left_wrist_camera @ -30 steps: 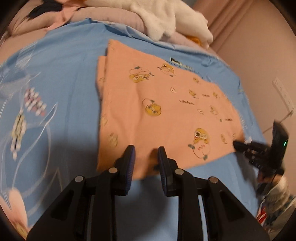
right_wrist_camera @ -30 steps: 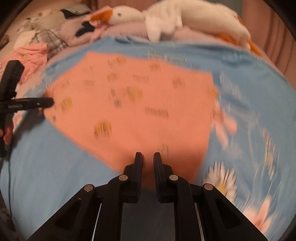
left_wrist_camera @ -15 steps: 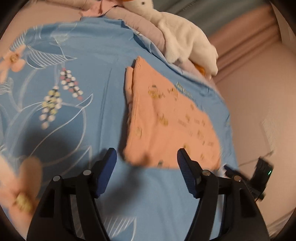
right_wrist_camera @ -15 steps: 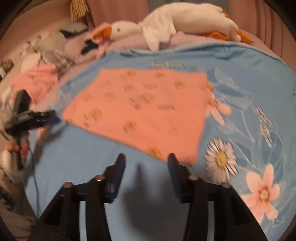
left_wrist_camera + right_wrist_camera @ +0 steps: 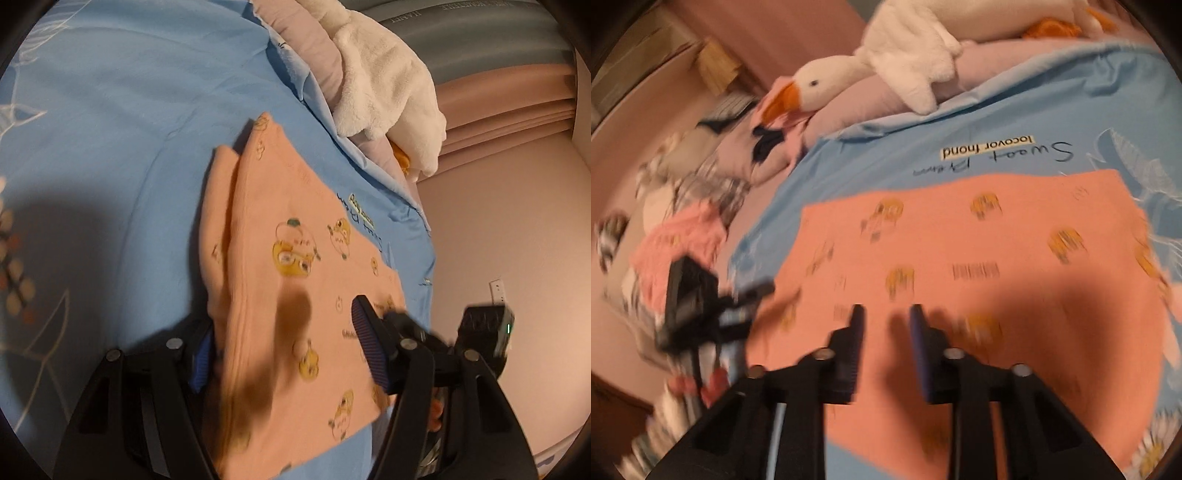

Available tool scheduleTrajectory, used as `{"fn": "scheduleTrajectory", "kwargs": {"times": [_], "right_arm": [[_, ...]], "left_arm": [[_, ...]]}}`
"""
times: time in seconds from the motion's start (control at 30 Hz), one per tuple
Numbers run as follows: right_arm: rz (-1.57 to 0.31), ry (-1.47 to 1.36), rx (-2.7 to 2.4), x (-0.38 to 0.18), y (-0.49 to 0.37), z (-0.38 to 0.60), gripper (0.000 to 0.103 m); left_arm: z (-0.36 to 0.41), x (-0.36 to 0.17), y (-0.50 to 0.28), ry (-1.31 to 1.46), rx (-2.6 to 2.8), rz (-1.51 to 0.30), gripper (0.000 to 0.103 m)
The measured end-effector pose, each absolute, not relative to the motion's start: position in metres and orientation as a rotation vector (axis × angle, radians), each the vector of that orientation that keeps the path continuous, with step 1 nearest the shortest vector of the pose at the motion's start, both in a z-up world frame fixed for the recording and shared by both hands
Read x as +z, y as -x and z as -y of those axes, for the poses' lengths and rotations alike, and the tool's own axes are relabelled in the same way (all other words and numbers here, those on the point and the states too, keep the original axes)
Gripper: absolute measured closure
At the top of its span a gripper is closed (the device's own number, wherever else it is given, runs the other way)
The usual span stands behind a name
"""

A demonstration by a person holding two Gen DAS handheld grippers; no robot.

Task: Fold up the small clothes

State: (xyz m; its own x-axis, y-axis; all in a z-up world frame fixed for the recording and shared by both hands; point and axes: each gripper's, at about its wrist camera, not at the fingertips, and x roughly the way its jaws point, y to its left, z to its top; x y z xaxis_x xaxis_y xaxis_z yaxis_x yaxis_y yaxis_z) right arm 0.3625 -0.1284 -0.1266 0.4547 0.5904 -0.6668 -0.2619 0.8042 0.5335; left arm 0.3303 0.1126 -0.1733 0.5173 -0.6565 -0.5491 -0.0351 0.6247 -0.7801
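Under everything you have the light-blue bedsheet printed with flowers (image 5: 1015, 122), and along its far edge lies the white plush goose with an orange beak (image 5: 849, 74). At the far left a heap of unfolded pink and striped clothes (image 5: 679, 243) waits, so by my reading most of the task is left.

The piece in hand, the peach cotton garment printed with small yellow cartoon figures (image 5: 295, 295), lies flat on the sheet and looks folded at least once: in the left view 2 stacked edges show along its left side. More folds are probably needed.

Your left gripper (image 5: 280, 350) straddles the garment's near corner, jaws spread on either side of the cloth; they have just been closing a little, but the pads do not yet press it. Your right gripper (image 5: 886, 332) hovers over the garment's near part with a narrow gap, jaws just narrowed, nothing pinched between them.

Upside-down script on the sheet reads roughly "Sweet Dream"; the label beside it is not reliably legible.
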Motion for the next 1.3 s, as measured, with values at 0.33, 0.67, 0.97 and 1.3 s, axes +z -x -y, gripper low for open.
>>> {"fn": "scheduleTrajectory", "kwargs": {"times": [0.33, 0.67, 0.97, 1.3], "right_arm": [[-1.037, -0.235, 0.402, -0.152, -0.412, 0.084, 0.098], [-1.057, -0.050, 0.501, -0.147, -0.310, 0.081, 0.098], [-1.031, -0.256, 0.609, -0.136, -0.294, 0.111, 0.096], [-0.920, -0.932, 0.743, -0.149, -0.313, 0.186, 0.055]], "left_arm": [[-0.110, -0.179, -0.336, 0.731, -0.360, -1.015, 0.084], [-0.106, -0.164, -0.334, 0.711, -0.335, -1.005, 0.088], [-0.070, -0.116, -0.321, 0.586, -0.360, -0.956, 0.090], [0.044, -0.084, -0.311, 0.246, -0.449, -0.947, 0.090]]}}
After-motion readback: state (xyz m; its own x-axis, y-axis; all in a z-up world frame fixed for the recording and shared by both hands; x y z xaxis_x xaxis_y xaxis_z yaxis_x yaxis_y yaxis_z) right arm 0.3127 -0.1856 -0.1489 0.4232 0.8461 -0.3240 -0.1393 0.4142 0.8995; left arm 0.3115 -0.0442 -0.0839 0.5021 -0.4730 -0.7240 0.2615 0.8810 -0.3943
